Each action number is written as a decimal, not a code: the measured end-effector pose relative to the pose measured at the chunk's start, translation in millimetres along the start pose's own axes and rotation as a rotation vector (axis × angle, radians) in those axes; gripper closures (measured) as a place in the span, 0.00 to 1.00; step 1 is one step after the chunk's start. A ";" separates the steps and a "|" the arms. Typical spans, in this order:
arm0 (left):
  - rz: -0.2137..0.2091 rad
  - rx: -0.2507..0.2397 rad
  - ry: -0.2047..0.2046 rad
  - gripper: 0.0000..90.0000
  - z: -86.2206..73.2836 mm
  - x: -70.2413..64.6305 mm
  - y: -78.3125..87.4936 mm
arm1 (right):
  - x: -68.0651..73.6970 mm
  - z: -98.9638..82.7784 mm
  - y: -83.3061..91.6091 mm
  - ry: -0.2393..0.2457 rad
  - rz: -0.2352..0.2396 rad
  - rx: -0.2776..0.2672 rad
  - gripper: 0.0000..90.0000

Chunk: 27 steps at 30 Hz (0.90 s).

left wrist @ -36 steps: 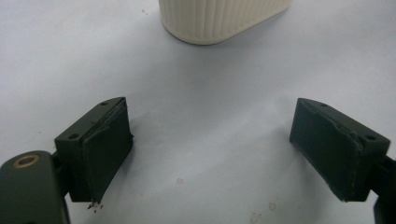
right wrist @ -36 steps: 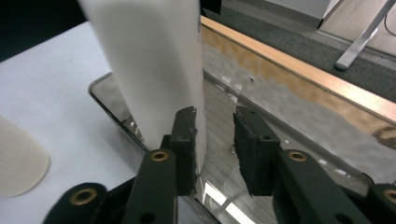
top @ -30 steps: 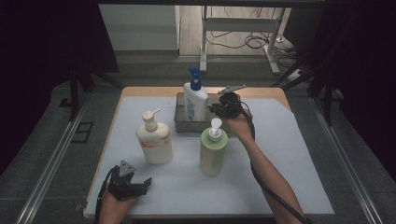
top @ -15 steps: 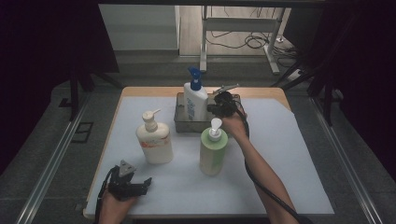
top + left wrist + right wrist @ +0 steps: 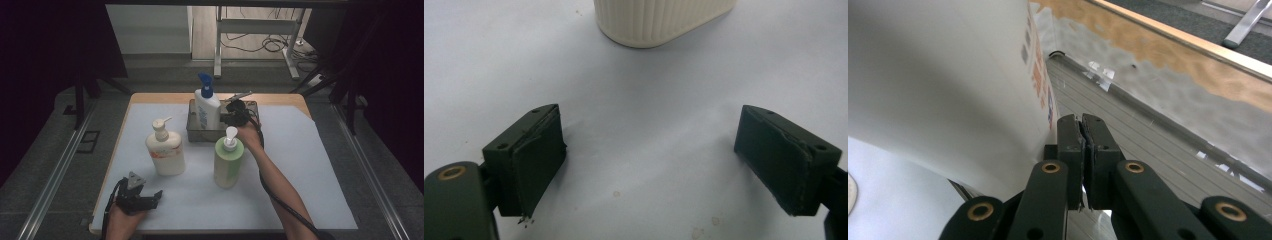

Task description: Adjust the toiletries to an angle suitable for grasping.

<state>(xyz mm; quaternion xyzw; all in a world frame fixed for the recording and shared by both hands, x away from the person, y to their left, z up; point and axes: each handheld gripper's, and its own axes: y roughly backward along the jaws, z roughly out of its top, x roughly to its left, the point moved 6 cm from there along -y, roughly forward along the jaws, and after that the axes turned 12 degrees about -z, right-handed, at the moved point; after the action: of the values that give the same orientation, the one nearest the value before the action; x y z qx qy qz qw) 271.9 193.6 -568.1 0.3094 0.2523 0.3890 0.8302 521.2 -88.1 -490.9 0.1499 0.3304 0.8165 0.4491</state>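
Note:
A white bottle with a blue pump (image 5: 206, 111) stands in a metal tray (image 5: 197, 134) at the back of the mat. My right gripper (image 5: 228, 119) is down in the tray just right of that bottle. In the right gripper view its jaws (image 5: 1083, 122) are shut with nothing between them, close beside the white bottle's wall (image 5: 938, 75) and over the tray floor (image 5: 1148, 150). My left gripper (image 5: 157, 196) rests on the mat at the near left. It stands open (image 5: 649, 160) and empty, facing the base of a cream bottle (image 5: 659, 20).
A cream pump bottle (image 5: 165, 152) stands left of centre and a green pump bottle (image 5: 228, 162) just in front of the tray, close to my right forearm. The white mat (image 5: 310, 170) covers a wooden table; dark floor lies all around.
My right gripper has slid a little to the left and lower into the tray, nearer the white bottle. The left gripper has stayed where it was.

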 end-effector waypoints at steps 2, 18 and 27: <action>-0.001 -0.001 0.001 0.14 0.0 -0.1 0.0 | 2.2 -0.2 -1.4 0.005 0.004 0.003 0.97; -0.001 -0.001 0.001 0.14 0.1 -0.2 0.0 | 15.3 -2.5 -11.3 0.028 0.036 0.023 1.00; -0.001 -0.001 0.001 0.14 0.1 -0.2 0.0 | 23.0 0.0 -13.4 0.030 0.063 0.025 1.00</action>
<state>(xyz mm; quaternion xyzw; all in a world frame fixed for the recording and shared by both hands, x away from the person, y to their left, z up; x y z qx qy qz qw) 271.8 193.4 -568.0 0.3088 0.2529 0.3889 0.8303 517.0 -63.9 -501.1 0.1533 0.3424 0.8282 0.4163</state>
